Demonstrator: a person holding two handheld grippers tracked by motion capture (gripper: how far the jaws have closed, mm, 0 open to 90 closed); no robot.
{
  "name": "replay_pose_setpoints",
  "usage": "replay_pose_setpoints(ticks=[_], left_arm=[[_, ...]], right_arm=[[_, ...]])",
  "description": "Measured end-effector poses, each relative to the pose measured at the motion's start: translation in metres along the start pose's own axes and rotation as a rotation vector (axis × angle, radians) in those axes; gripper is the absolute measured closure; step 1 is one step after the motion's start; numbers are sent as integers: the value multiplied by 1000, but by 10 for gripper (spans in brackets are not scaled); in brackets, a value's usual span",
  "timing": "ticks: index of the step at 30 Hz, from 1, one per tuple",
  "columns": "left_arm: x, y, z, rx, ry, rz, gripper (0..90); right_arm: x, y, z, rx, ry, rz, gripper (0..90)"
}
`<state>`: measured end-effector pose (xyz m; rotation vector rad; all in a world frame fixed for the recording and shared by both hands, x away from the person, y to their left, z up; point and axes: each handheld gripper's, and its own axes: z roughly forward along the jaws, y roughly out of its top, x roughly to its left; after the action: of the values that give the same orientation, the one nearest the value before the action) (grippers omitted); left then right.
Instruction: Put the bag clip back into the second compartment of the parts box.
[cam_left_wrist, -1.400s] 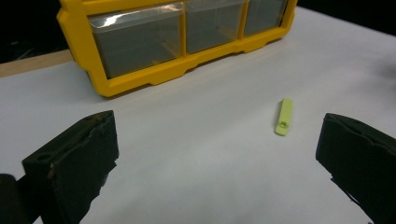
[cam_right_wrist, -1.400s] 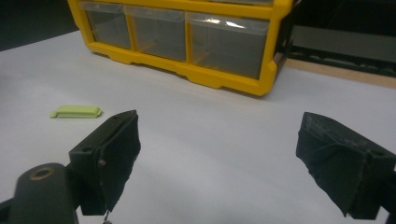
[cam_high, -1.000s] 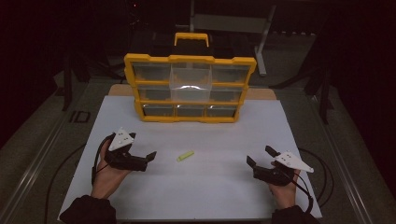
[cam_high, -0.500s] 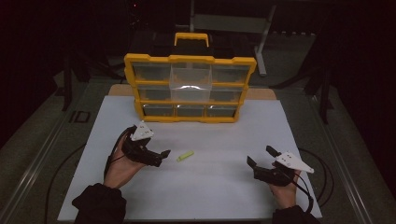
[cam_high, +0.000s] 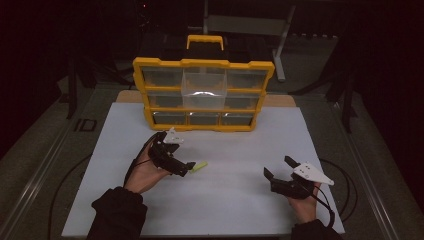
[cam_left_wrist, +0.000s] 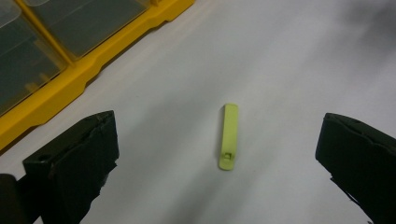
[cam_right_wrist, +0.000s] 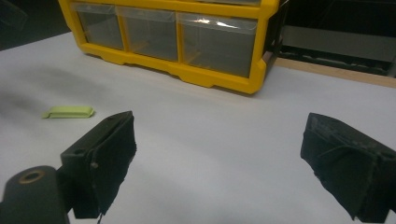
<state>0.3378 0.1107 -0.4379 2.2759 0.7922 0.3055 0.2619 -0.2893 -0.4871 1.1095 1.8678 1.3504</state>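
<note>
A small lime-green flat piece (cam_high: 199, 166) (cam_left_wrist: 229, 136) (cam_right_wrist: 68, 112) lies on the white table top (cam_high: 240, 150). My left gripper (cam_high: 181, 167) (cam_left_wrist: 219, 158) hovers right over it, open, jaws spread wide on either side of the piece without touching it. My right gripper (cam_high: 280, 169) (cam_right_wrist: 219, 163) is open near the front right of the table, with nothing between its jaws. Behind stands a yellow drawer organizer (cam_high: 204, 95) (cam_right_wrist: 177, 35) (cam_left_wrist: 56, 60) with clear drawers, all pushed in except the protruding middle top one.
The organizer's black-and-yellow handle (cam_high: 205, 41) sticks up at the back. A wooden board edge (cam_high: 280, 101) shows behind the white sheet. Cables (cam_high: 345, 185) trail off the right side. Dark floor surrounds the table.
My left gripper has moved forward and right, from the left side of the table to just above the green piece. The right gripper has stayed put.
</note>
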Motion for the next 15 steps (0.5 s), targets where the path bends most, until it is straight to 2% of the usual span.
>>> replay_pose_setpoints(ticks=[6,9,12,15], left_arm=[[1,6,9,35,-15,-6,12],[2,9,17,76,-31,-2,13],[1,13,22,119,-33,19,14],[1,16,28,143,-41,16,17]], right_arm=[[0,0,0,2,-1,0,101],[1,0,1,2,-1,2,101],[1,-1,1,2,-2,0,101],[1,-1,1,3,1,3,101]])
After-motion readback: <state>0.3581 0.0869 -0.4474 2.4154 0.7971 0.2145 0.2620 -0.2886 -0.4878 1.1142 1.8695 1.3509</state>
